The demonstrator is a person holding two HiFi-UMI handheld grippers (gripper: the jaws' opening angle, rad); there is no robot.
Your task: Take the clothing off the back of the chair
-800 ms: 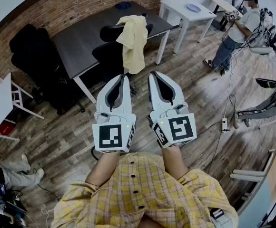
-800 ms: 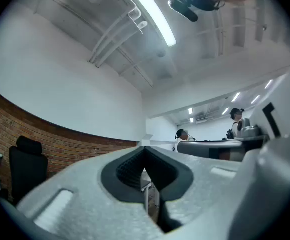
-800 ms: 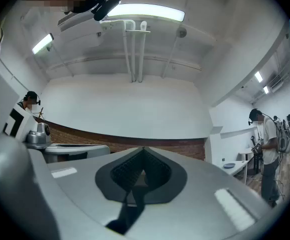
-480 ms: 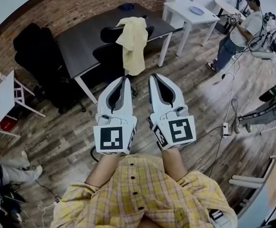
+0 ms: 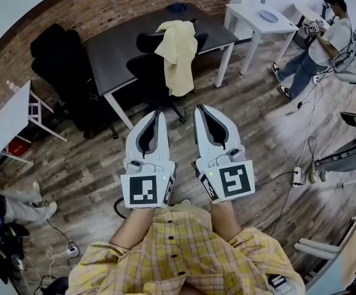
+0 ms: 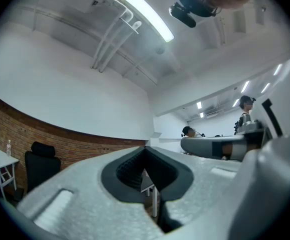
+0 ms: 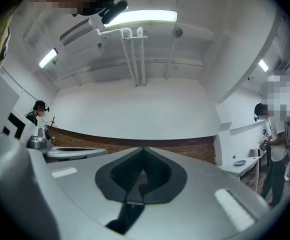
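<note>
Clothing (image 5: 179, 51) stays draped on chair (image 5: 147, 67) (untouched); left claw (image 5: 159, 113) and right claw (image 5: 200, 109) remain closed, empty.

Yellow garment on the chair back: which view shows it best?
The head view: the yellow garment hangs in full over the black chair beside the dark desk. Both gripper views tilt up at walls and ceiling, showing none of it.

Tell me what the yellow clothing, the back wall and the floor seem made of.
The yellow clothing: soft matte fabric, perhaps cotton; it hangs in limp folds. The back wall: bare reddish brick, mortar lines showing. The floor: wood-look planks with grain; real wood or laminate, cannot tell.
</note>
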